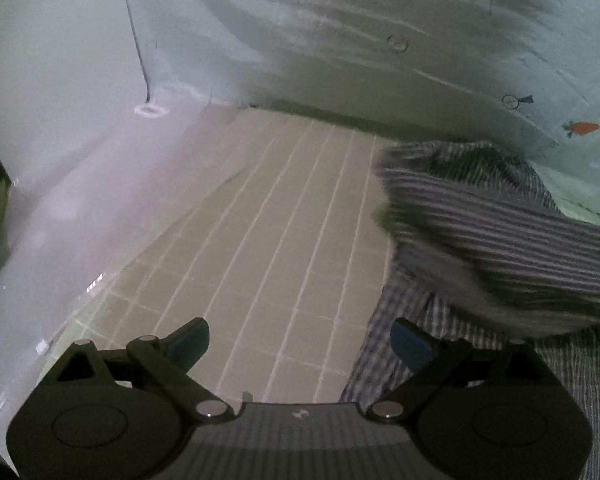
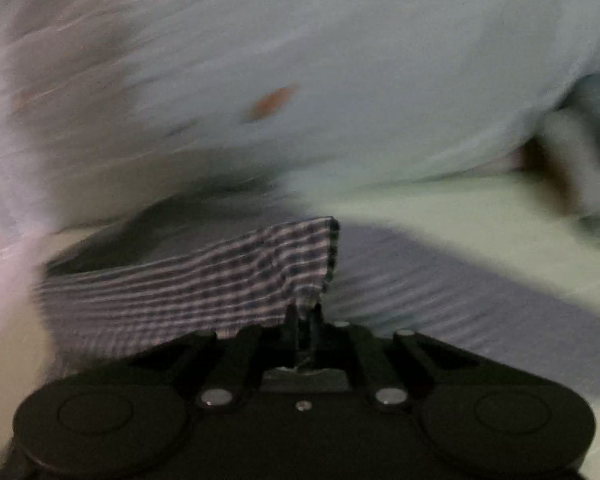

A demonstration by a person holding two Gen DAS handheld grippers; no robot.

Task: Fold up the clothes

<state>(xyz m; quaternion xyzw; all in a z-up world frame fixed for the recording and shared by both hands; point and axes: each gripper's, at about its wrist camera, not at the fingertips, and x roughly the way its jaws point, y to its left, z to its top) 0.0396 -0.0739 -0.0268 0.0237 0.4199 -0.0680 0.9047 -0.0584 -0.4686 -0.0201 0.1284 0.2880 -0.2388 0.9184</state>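
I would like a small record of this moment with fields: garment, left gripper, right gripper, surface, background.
garment: checked cloth, one corner lifted, the rest on the surface
left gripper: open, nothing between its fingers
right gripper: shut on the cloth's corner
surface: pale sheet with a grid of lines
background: light fabric with a small carrot print

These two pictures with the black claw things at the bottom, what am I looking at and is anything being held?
Each picture comes from a camera on a hand-held two-finger gripper, looking along its fingers. In the left view, the left gripper is open and empty above a grid-patterned mat, with the checked garment lying to its right. In the right view, the right gripper is shut on a corner of that garment and holds it off the surface. That picture is blurred. Behind is a pale printed fabric.
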